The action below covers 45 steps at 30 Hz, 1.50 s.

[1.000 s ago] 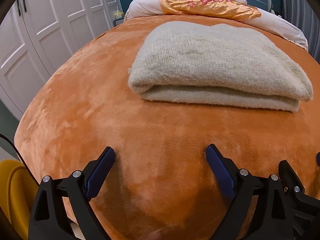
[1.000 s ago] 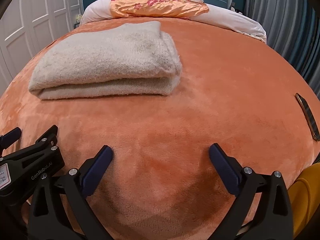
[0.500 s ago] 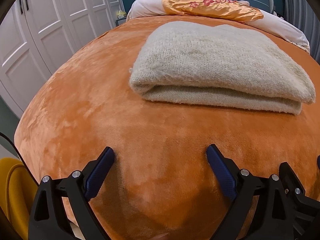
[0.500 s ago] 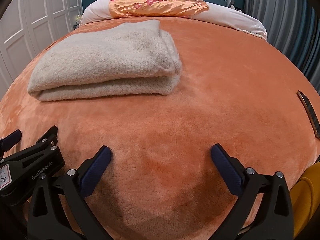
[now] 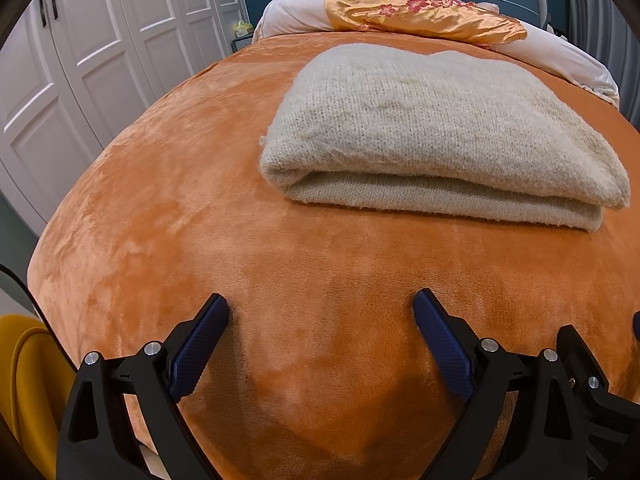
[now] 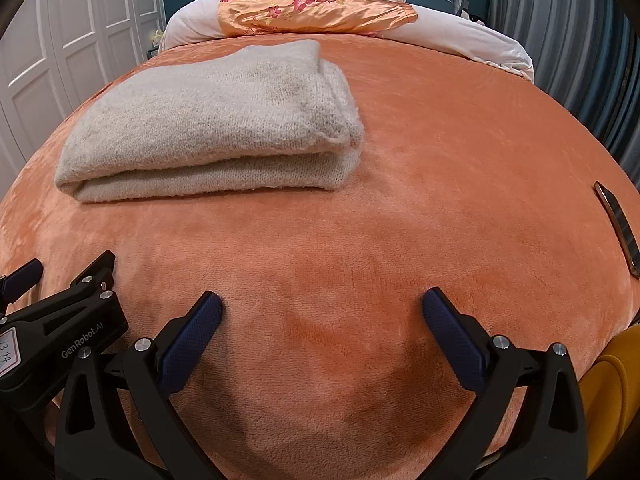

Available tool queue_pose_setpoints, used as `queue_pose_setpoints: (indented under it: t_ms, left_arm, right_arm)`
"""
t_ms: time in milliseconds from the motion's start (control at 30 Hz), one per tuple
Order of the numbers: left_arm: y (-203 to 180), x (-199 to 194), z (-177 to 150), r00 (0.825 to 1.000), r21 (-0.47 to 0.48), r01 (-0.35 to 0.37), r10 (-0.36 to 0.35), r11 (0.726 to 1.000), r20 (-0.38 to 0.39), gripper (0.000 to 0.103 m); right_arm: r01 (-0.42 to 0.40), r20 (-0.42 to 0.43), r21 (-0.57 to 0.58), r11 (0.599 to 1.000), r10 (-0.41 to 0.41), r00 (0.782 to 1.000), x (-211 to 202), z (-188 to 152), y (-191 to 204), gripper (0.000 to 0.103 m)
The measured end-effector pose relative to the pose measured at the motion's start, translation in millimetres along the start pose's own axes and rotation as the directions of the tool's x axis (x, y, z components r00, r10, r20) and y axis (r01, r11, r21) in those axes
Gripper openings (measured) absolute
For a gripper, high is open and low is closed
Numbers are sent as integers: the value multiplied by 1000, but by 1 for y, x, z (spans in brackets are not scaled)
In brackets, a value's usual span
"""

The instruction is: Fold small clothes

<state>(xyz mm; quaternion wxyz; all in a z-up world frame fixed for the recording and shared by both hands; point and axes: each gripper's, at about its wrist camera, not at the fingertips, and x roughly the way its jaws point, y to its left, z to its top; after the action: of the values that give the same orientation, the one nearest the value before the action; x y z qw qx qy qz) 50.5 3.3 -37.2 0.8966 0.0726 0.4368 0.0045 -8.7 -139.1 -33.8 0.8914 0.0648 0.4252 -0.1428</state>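
Cream knit, fuzzy and thick: the sweater [image 5: 436, 128] lies folded on the orange bed cover [image 5: 168, 184], up at about one o'clock from my left claw [image 5: 320, 316] and over at eleven o'clock from my right claw [image 6: 322, 312]. Both claws are spread wide with nothing between the blue pads [image 6: 192, 344], both low over bare plush at the near end of the bed, well apart from the garment. My left claw's body even pokes into the right view at nine o'clock.

The bundle looks doubled over already, its folded edge facing me, so I judge the fold close to done, with perhaps one more halving or a tidy-up left. To do that well, I'd bring each claw to an end of the near edge, pinch every layer together and not just the top one, then lift evenly so the loose knit doesn't sag or slide. Soft plush underneath may drag the wool, so lift rather than shove.

Satin floral pillow [image 6: 312, 6] at twelve o'clock, a dark flat object [image 6: 618, 228] at three o'clock; neither is in my way.
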Motion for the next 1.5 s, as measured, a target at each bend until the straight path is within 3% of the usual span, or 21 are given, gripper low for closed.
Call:
queue_pose_setpoints:
  t_ms: [1100,1500]
  left_arm:
    - [0,0,0,1000,-1,-1,1,1000,2,92]
    - [-3,-8,4,1000,9,-3,3,1000,22,90]
  right_arm:
    - [0,2,-1,1000,0,1000,0,0,-1,98]
    - [38,9,5,999,-38,999,-10,3,0,96]
